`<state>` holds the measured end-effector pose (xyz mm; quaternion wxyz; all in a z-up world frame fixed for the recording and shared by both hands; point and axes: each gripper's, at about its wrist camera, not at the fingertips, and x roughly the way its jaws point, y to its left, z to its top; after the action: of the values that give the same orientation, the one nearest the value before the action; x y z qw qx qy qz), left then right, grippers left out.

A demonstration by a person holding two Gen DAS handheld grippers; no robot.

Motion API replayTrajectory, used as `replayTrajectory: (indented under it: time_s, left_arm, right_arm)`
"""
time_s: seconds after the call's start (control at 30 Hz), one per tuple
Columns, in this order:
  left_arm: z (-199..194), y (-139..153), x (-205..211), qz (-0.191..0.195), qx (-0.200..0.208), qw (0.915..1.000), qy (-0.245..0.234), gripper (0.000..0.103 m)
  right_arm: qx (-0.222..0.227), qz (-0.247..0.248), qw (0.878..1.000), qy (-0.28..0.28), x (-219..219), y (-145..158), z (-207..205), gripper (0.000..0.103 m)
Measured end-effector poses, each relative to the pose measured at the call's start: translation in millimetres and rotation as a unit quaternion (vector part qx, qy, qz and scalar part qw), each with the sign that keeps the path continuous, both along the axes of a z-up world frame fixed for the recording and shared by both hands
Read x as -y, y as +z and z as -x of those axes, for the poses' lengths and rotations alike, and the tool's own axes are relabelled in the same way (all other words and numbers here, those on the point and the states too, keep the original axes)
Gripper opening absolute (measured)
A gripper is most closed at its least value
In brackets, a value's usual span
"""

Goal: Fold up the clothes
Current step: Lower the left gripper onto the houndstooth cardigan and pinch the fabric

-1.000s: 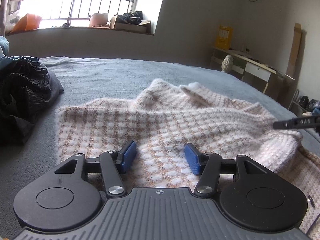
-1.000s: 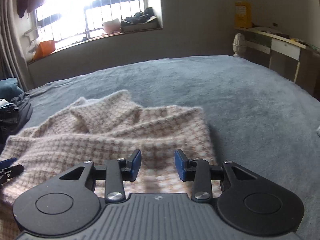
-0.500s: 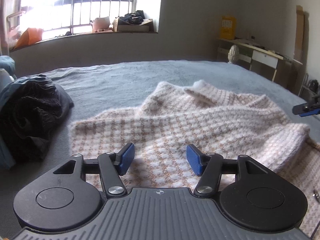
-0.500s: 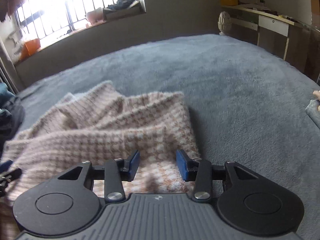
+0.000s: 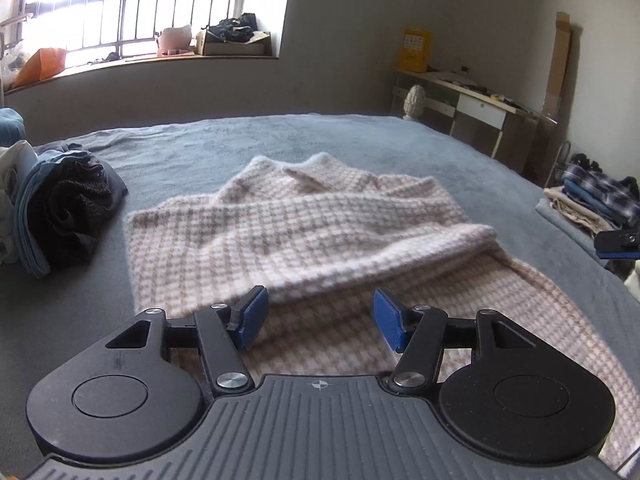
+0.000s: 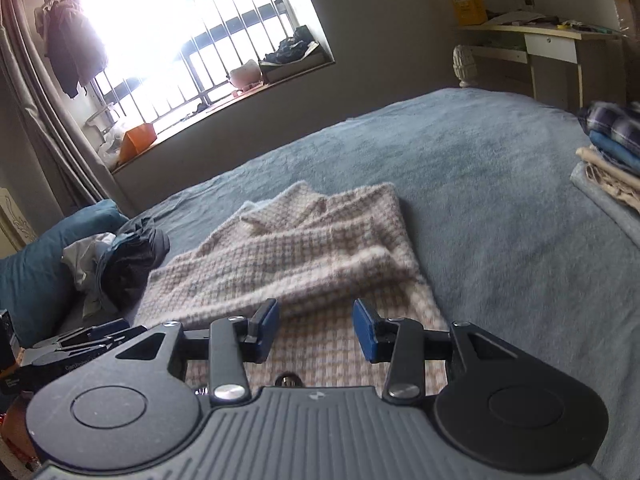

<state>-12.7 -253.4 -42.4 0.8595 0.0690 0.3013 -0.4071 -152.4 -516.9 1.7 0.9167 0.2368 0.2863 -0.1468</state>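
A pink-and-beige checked knit sweater [image 5: 304, 232] lies on the grey-blue bed, its upper part folded over into a thick roll across the middle. The same sweater [image 6: 304, 248] shows in the right wrist view. My left gripper [image 5: 320, 320] hovers open above the sweater's near flat part, nothing between its blue pads. My right gripper [image 6: 316, 330] is also open and empty, above the near right part of the sweater. A piece of the right gripper [image 5: 618, 242] shows at the right edge of the left view. The left gripper's body [image 6: 80, 344] shows low on the left in the right view.
A heap of dark and blue clothes [image 5: 68, 216] lies left of the sweater, by a blue pillow [image 6: 32, 264]. A stack of folded clothes [image 6: 612, 148] sits at the bed's right side. A desk [image 5: 472, 96] stands against the far wall.
Both grippers have drawn back and risen away from the sweater, so more of it and the bed shows. The right view has rolled. The sweater stays lying folded.
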Motion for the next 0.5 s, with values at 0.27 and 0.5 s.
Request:
replayTrajectory:
  time_s: [0.27, 0.5]
  left_arm:
    - [12, -8, 5, -0.055, 0.005, 0.9984, 0.014, 0.059]
    - [-31, -15, 9, -0.041, 0.004, 0.9975, 0.058, 0.059]
  right_arm:
    - [-0.018, -0.045, 0.999, -0.006, -17, -42, 12, 0.043]
    - [-0.023, -0.013, 0.999, 0.017, -12, -34, -27, 0.043]
